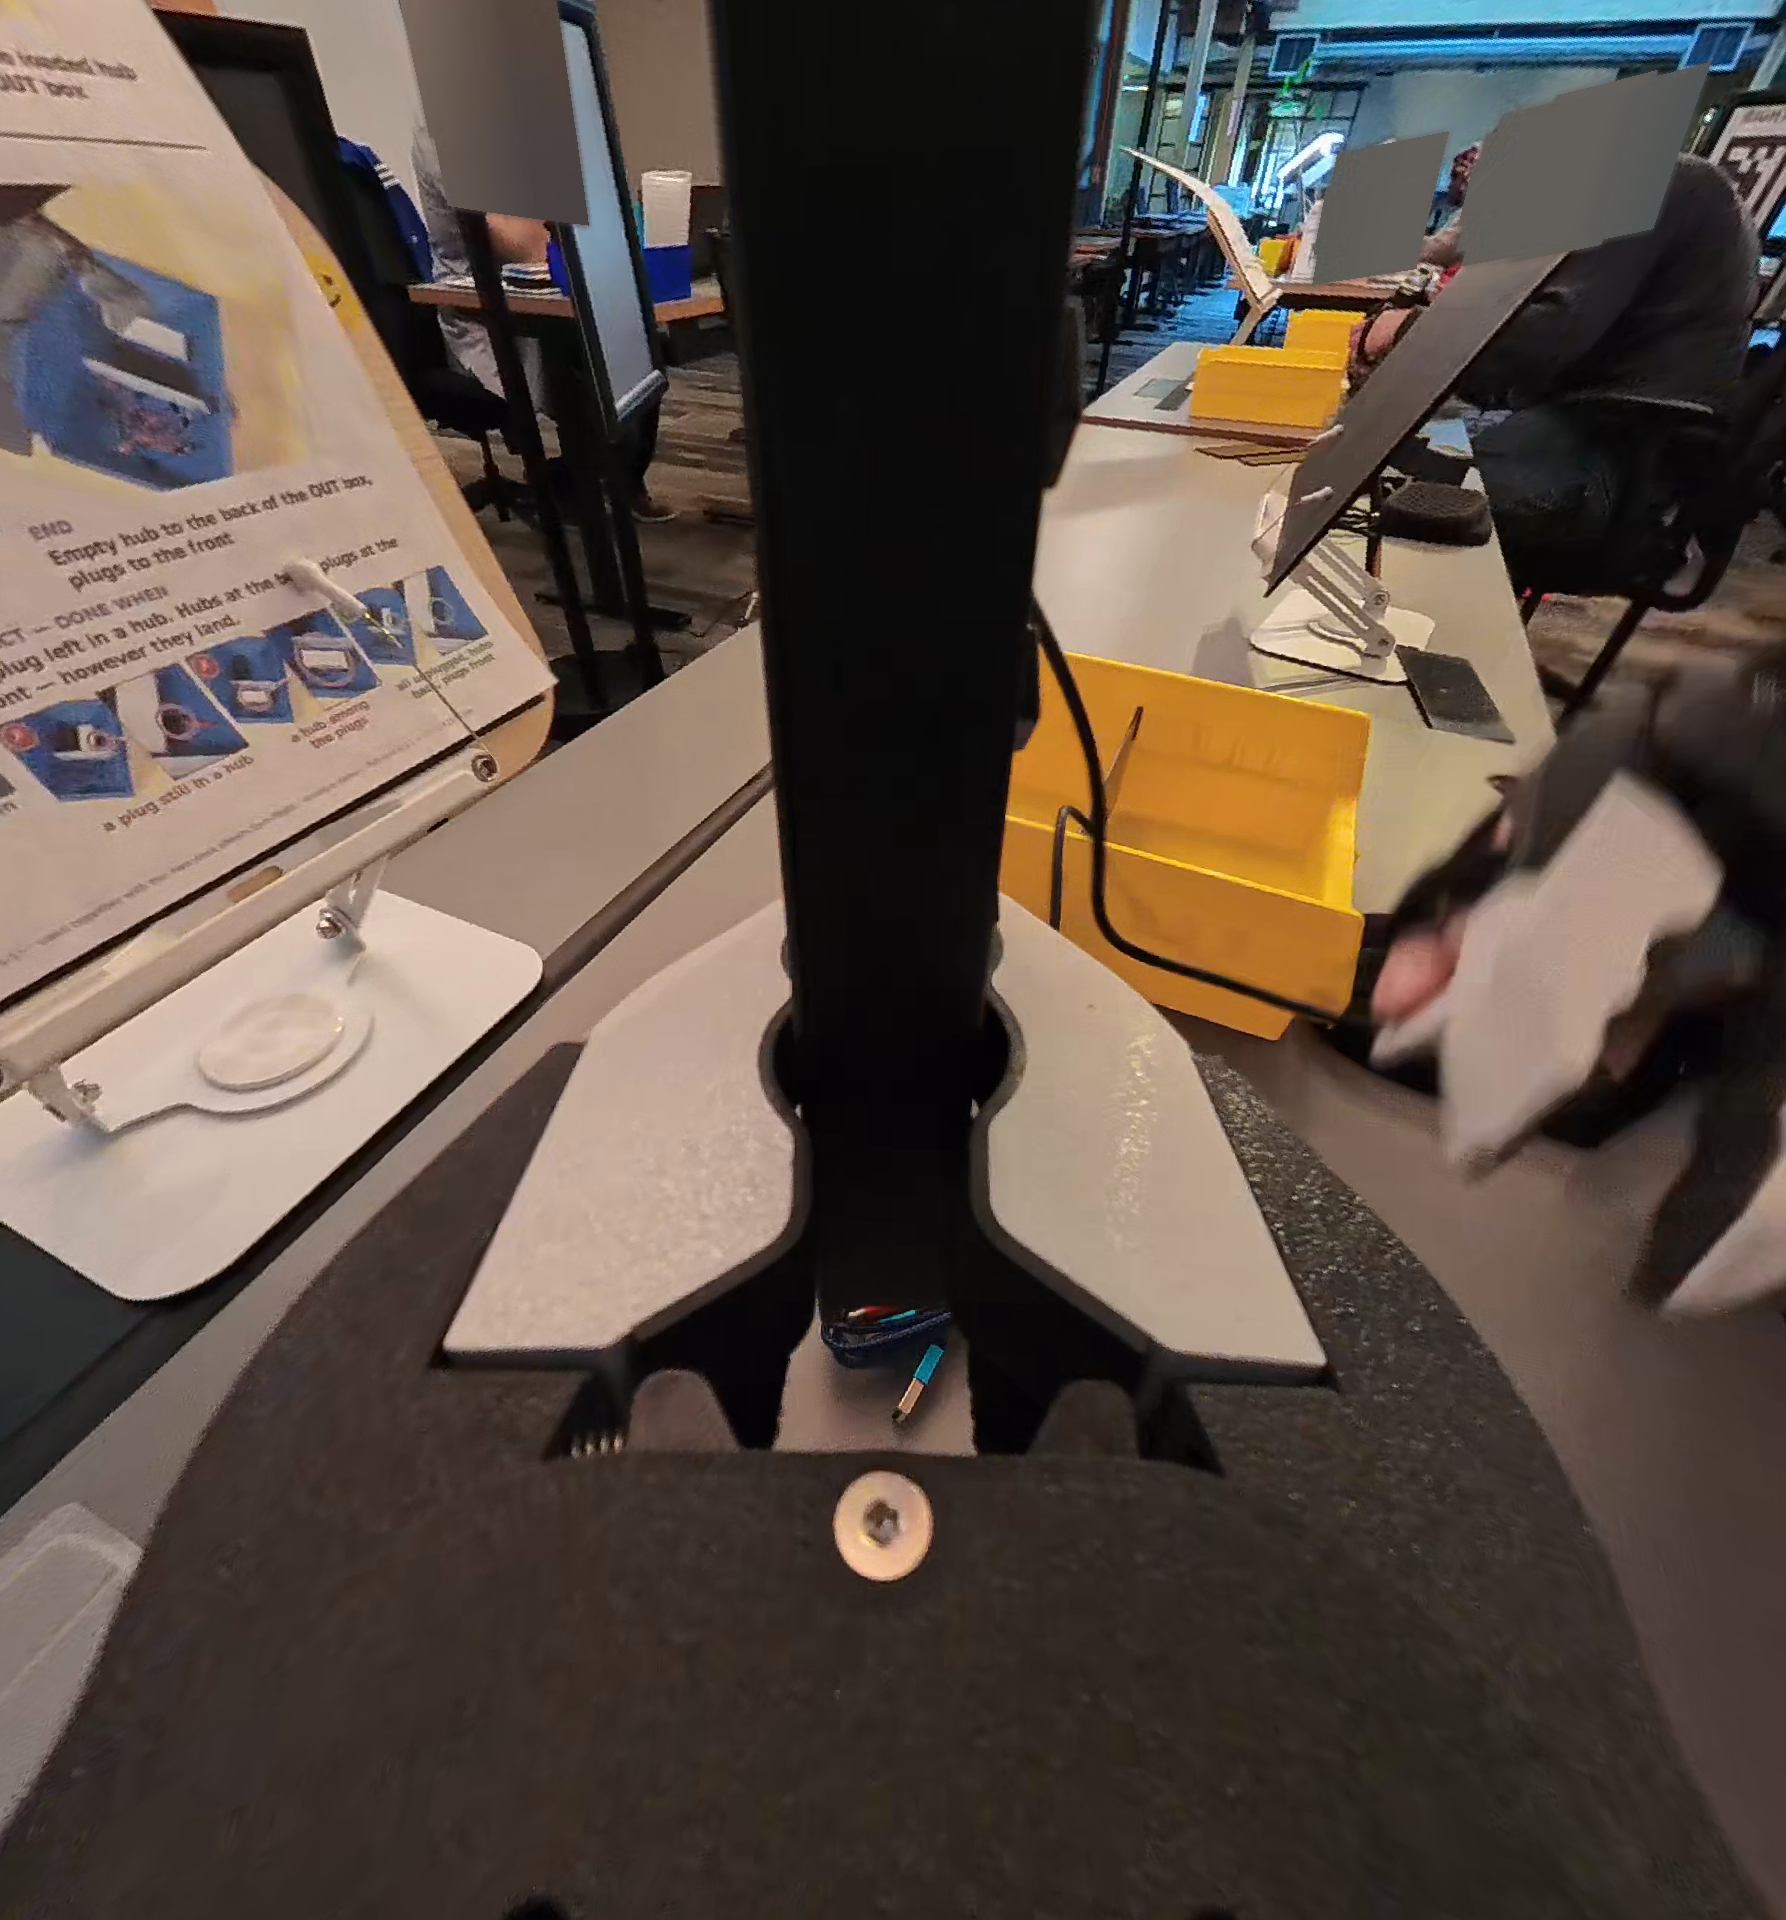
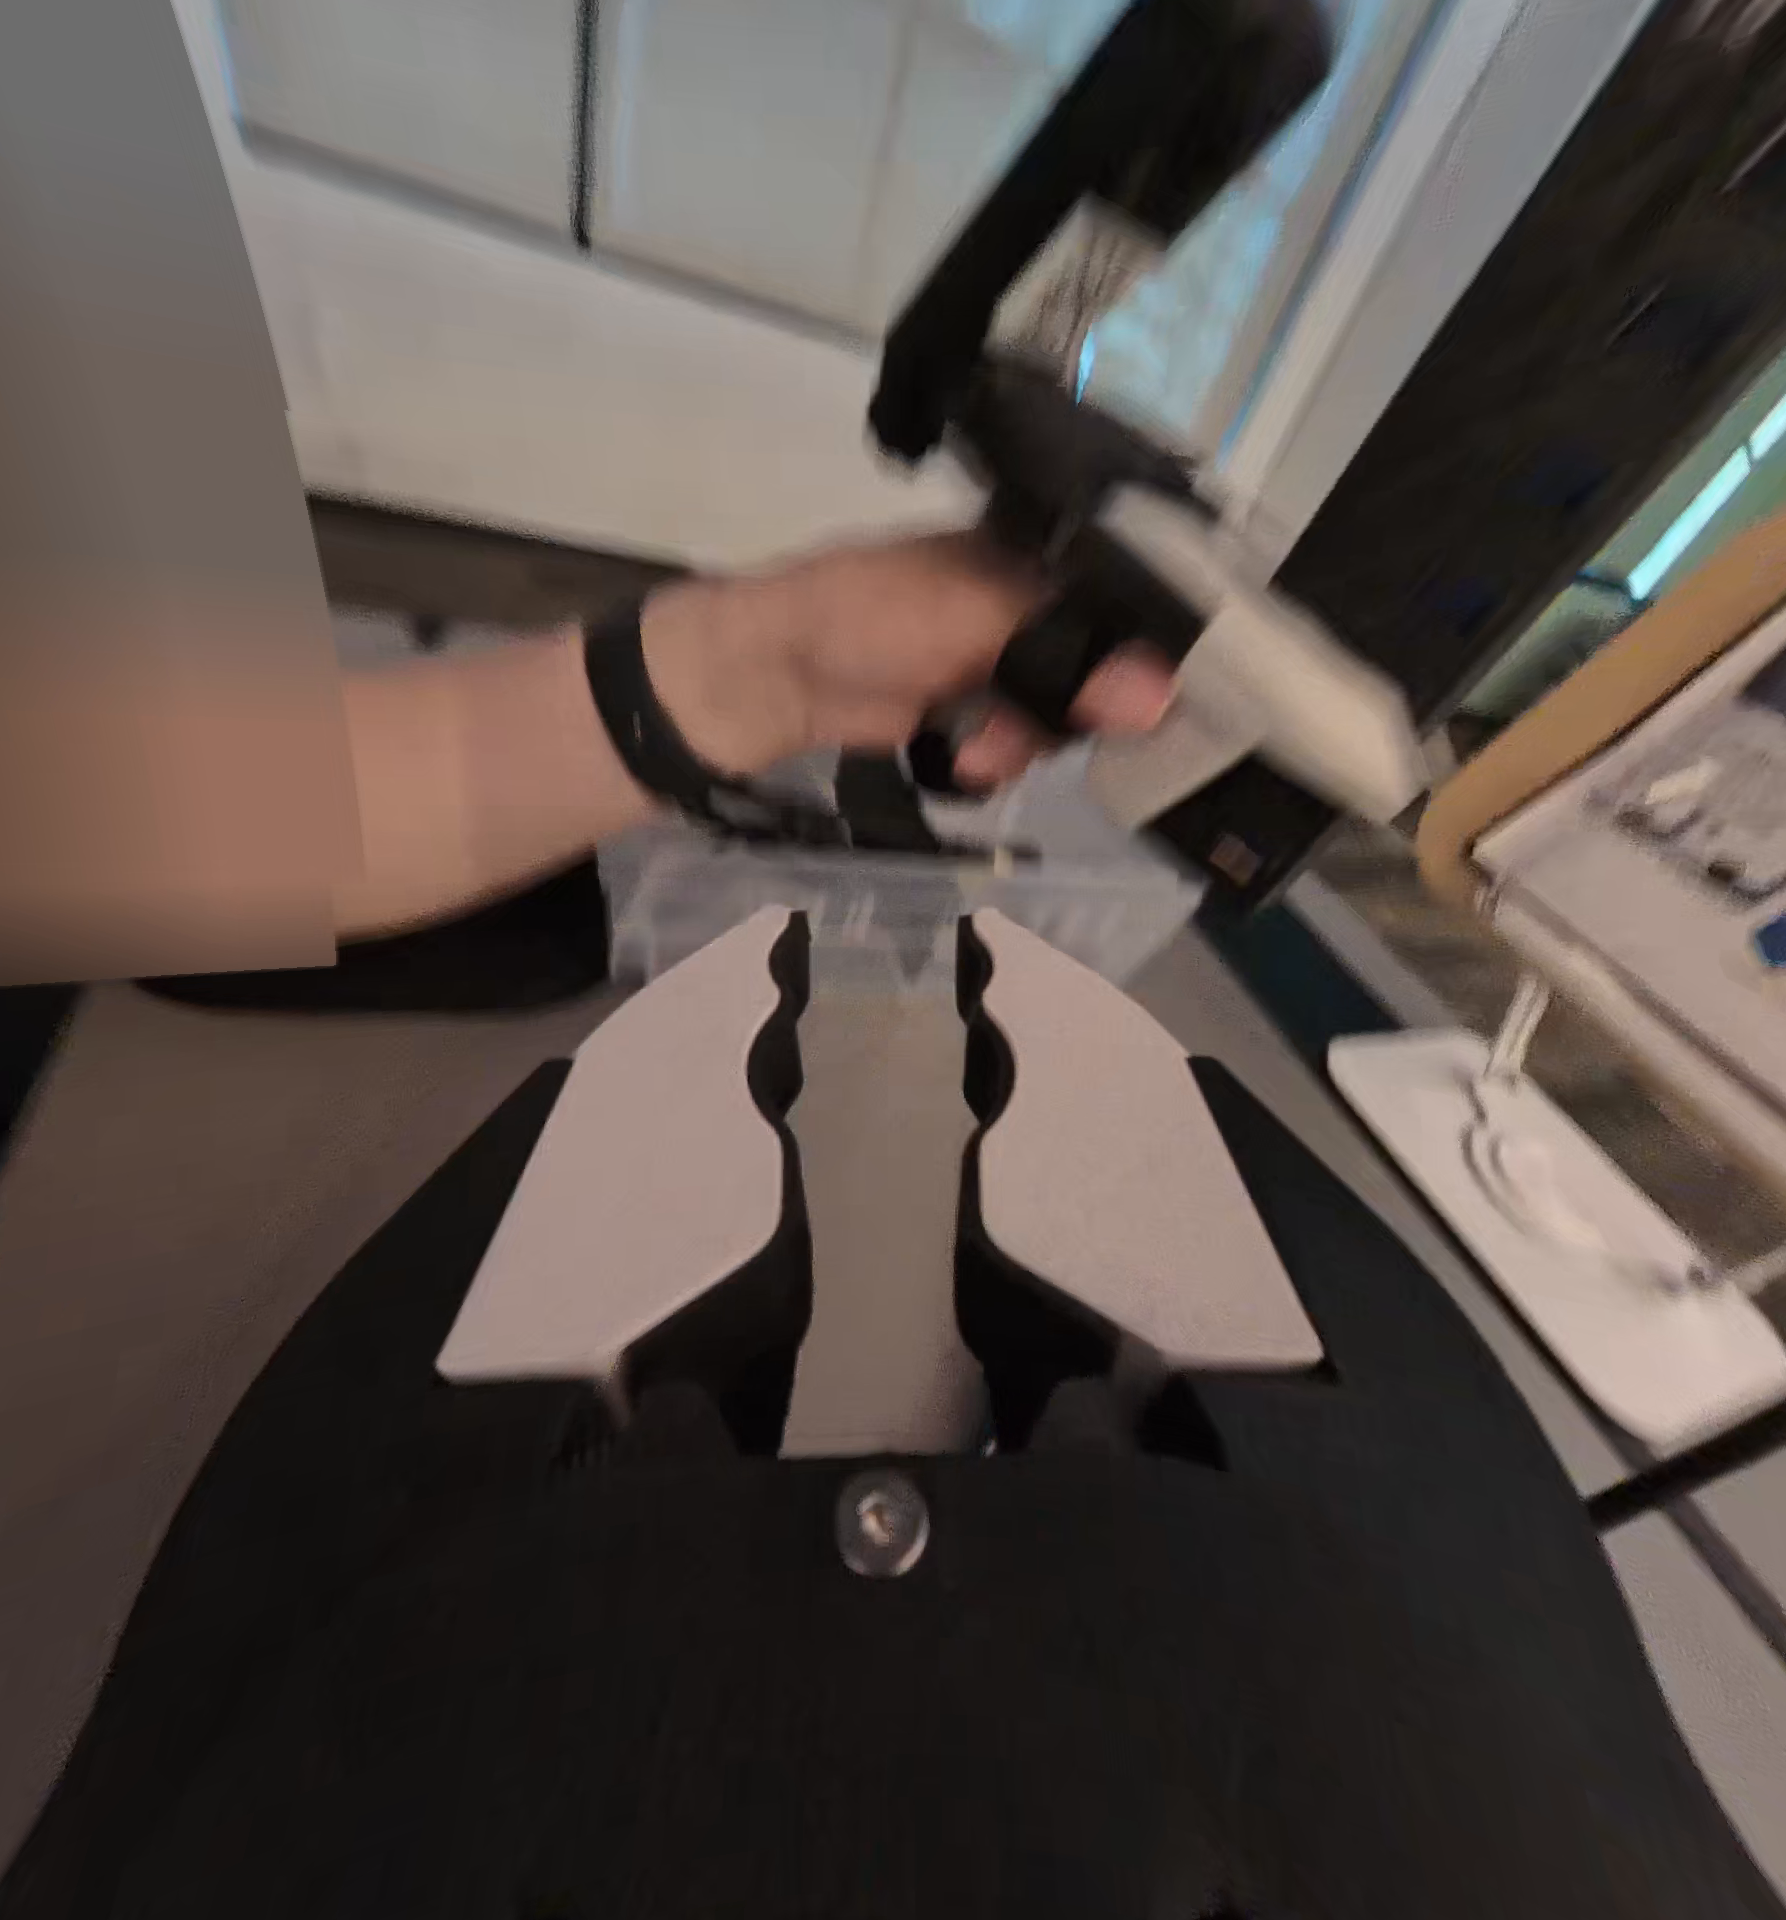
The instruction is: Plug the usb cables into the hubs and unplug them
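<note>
– Grey table (image 1: 660, 748) in a busy workroom, other desks and seated people far behind. What sits on it near us?

– An instruction sheet (image 1: 193, 468) propped on a white stand (image 1: 245, 1091) at the left, and a yellow bin (image 1: 1232, 831) at the right with a black cable (image 1: 1086, 831) trailing over its front wall.

– And the left gripper (image 1: 894, 935)?

– Its two pale fingers (image 1: 650, 1174) stand a narrow slot apart. A black post (image 1: 899, 416) fills that slot from the tips almost down to the root. Whether the fingers pinch the post or merely frame it, I cannot tell.

– Any sign of the USB cables?

– Yes, low in the same slot, under the post's end: a small blue box (image 1: 884, 1340) with coloured cable ends in it, and one USB plug (image 1: 920, 1377) with a teal body and metal tip lying just beside it on the grey surface. No hub shows.

– The right gripper (image 2: 884, 925)?

– Same narrow slot, only bare table between the fingers. Nothing held, nothing touched. Just past the tips lies a clear plastic container (image 2: 868, 883), blurred.

– What else does that camera catch?

– A hand (image 2: 847, 665) with a dark wristband, wrapped round the handle of the other gripper, which is smeared by motion and tilted up beside the black post.
</note>
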